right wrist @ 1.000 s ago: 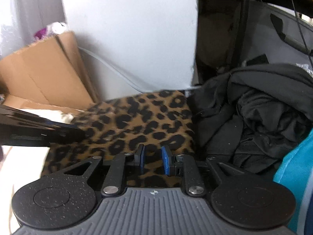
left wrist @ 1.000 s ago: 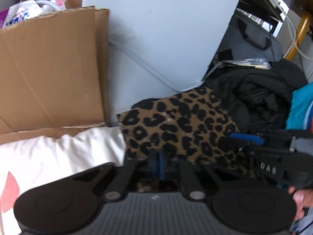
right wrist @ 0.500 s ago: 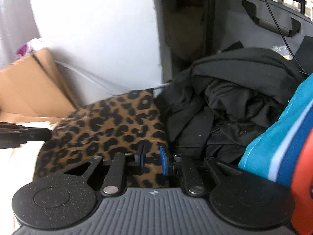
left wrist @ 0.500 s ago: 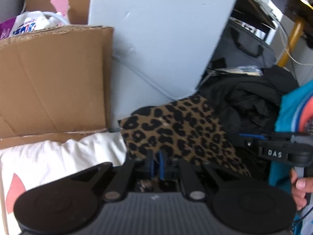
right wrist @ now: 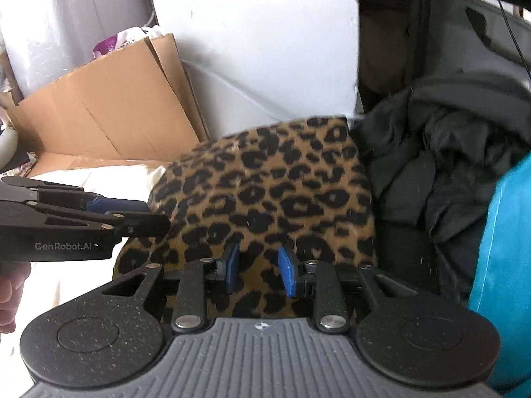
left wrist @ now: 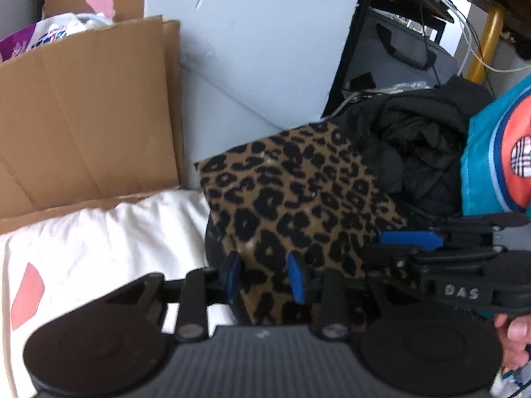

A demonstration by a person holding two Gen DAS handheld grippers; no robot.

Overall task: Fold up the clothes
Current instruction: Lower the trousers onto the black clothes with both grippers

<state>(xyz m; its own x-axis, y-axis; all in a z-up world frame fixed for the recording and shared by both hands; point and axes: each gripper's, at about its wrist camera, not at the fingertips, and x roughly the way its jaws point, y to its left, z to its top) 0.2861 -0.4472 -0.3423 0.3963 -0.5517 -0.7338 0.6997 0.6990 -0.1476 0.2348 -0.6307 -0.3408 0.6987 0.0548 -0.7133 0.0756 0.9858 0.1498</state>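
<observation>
A folded leopard-print garment (left wrist: 292, 199) lies in the middle of both views, between a white cloth and a black pile. My left gripper (left wrist: 264, 278) hovers at its near edge. Its jaws are opening; the leopard fabric shows in the gap, and the pads do not press on it. My right gripper (right wrist: 259, 270) sits over the same near edge, jaws also opening, with fabric behind the gap and nothing pinched. Each gripper shows side-on in the other's view: the right gripper (left wrist: 391, 245) at the garment's right, the left gripper (right wrist: 146, 215) at its left.
A crumpled black clothes pile (left wrist: 415, 152) touches the garment's right side, with a teal and orange garment (left wrist: 491, 165) beyond it. A white cloth (left wrist: 99, 242) with a pink patch lies to the left. A cardboard box (left wrist: 83, 116) and a white panel (left wrist: 259, 49) stand behind.
The left jaws, shut at the leopard garment's near edge, have parted and let go. The right jaws have widened. In the right wrist view the garment has shifted toward the centre.
</observation>
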